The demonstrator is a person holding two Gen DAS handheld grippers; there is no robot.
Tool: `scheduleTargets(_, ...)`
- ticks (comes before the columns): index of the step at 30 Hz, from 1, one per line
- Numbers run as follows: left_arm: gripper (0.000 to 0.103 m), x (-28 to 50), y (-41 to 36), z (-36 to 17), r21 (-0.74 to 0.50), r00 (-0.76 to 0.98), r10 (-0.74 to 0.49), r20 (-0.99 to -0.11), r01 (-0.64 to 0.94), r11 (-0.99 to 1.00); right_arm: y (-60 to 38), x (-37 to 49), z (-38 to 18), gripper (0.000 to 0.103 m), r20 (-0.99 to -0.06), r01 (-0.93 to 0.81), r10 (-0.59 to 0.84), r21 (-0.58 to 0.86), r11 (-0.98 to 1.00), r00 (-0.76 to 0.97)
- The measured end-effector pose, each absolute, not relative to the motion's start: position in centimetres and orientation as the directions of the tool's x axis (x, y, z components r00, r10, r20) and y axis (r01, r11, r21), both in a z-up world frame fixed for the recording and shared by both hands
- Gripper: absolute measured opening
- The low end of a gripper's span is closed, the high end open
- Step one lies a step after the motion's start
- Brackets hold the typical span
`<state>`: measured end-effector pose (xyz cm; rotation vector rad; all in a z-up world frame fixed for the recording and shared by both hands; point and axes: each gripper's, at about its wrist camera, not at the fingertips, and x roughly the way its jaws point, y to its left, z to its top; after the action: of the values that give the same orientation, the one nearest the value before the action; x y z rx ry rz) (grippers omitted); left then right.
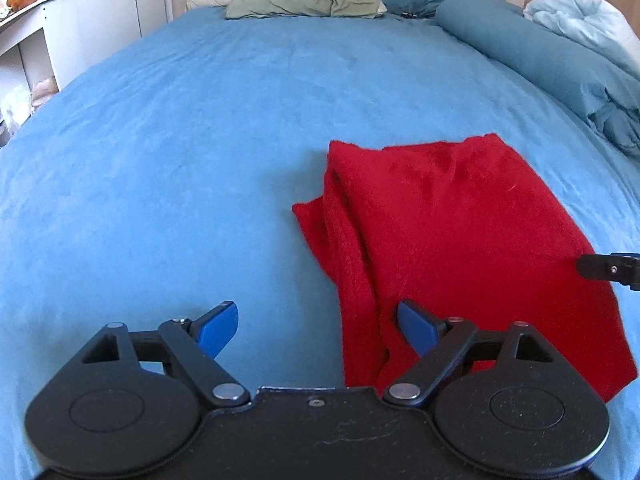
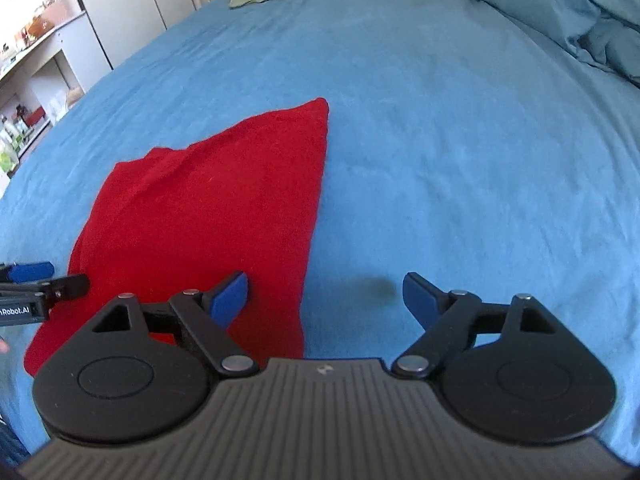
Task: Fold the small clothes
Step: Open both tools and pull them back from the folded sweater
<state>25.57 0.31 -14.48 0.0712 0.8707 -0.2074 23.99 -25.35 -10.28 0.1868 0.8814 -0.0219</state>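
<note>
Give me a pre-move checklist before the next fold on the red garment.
1. Left gripper open: ok.
2. Right gripper open: ok.
3. Neither gripper holds cloth: ok.
4. Red garment flat on the blue bedspread: not ok, its left side is bunched in ridges.
5. Bedspread around the garment free of other items: ok.
6. Fold count so far: cannot tell.

Blue bed ahead of the claw; green pillow at far end, teal duvet bunched far right, white shelves far left.
</note>
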Motion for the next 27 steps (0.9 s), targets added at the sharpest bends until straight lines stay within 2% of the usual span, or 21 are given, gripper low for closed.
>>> scheduleTargets(6,0.089,22.9,0.4,-8.9,0.017,0.701,-0.124,-0.703,0.191,0.981,-24.4,21.7,-5.1,0.1,-0.712,0.058,0.049,0.126,0.99,0.701)
scheduleTargets(8,0.092,21.1,0.8,-6.1,-0.006,0.736,-0.131,-0.665,0.17,0.985,-23.9,20.3,-2.7,0.102,-0.7,0.052,0.035,0.102,0.993,0.713)
scheduleTargets(10,0.103,19.0,1.1,-3.5,-0.025,0.769,-0.142,-0.623,0.162,0.987,-23.1,18.9,-0.4,0.103,-0.694,0.058,0.01,0.075,0.996,0.72)
scheduleTargets(15,0.103,13.6,0.6,1.7,0.044,0.82,-0.091,-0.565,0.14,0.989,-21.0,14.4,4.9,0.103,-0.666,0.089,-0.06,0.009,0.996,0.743)
scheduleTargets(20,0.103,8.8,-0.1,3.0,0.115,0.809,-0.042,-0.587,0.135,0.984,-19.5,9.5,7.6,0.103,-0.678,0.105,-0.086,-0.013,0.994,0.73)
scheduleTargets(27,0.103,4.7,-0.5,1.7,0.076,0.765,-0.029,-0.644,0.103,0.992,-18.2,3.2,7.7,0.103,-0.728,0.145,-0.141,-0.057,0.988,0.671)
